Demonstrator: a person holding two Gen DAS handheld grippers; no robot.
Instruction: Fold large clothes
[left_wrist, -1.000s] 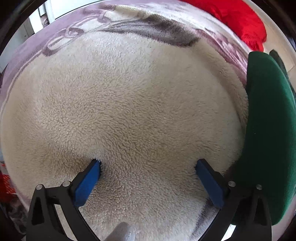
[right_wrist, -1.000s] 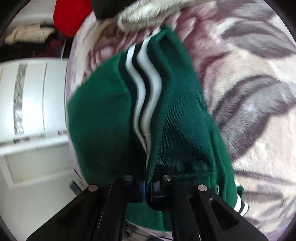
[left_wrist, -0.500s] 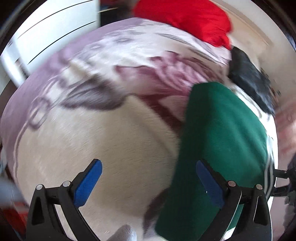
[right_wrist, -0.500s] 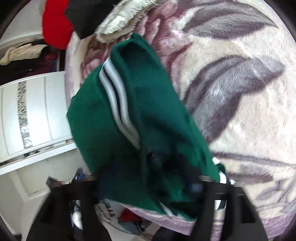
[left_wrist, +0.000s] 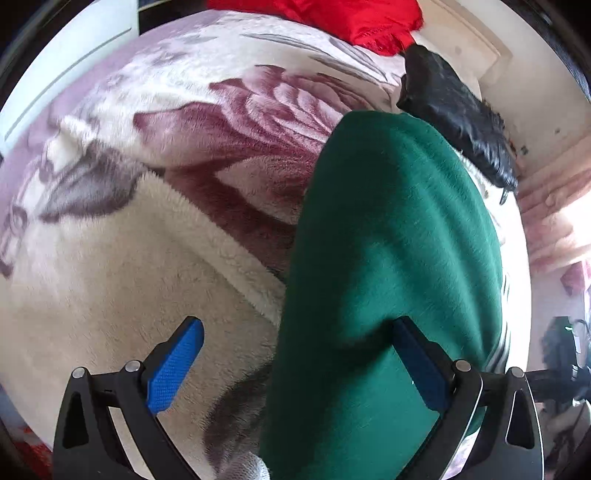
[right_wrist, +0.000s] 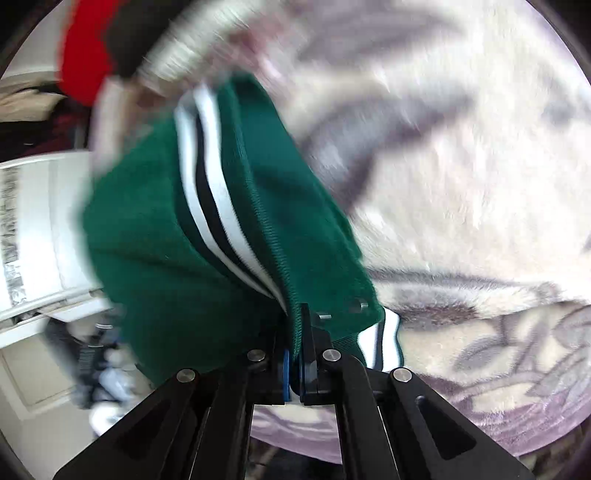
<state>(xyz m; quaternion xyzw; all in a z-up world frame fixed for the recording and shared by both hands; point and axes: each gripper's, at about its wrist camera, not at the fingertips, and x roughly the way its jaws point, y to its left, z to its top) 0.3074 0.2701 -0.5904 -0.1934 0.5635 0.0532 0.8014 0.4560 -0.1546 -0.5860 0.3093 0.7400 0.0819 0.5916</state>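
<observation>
Green knit garment (left_wrist: 388, 258) swung nearer over plush blanket (left_wrist: 110, 277); right gripper (right_wrist: 294, 365) pinching ribbed hem, left gripper (left_wrist: 295, 369) wide.

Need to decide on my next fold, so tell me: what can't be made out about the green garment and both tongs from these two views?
- Left wrist view: the green garment runs off the bottom edge; its full shape is hidden, and whether the open left tongs touch it is unclear.
- Right wrist view: motion blur smears the blanket and red item.
- Right wrist view: the right tongs clamp the striped hem; the fabric hides how many layers.
</observation>
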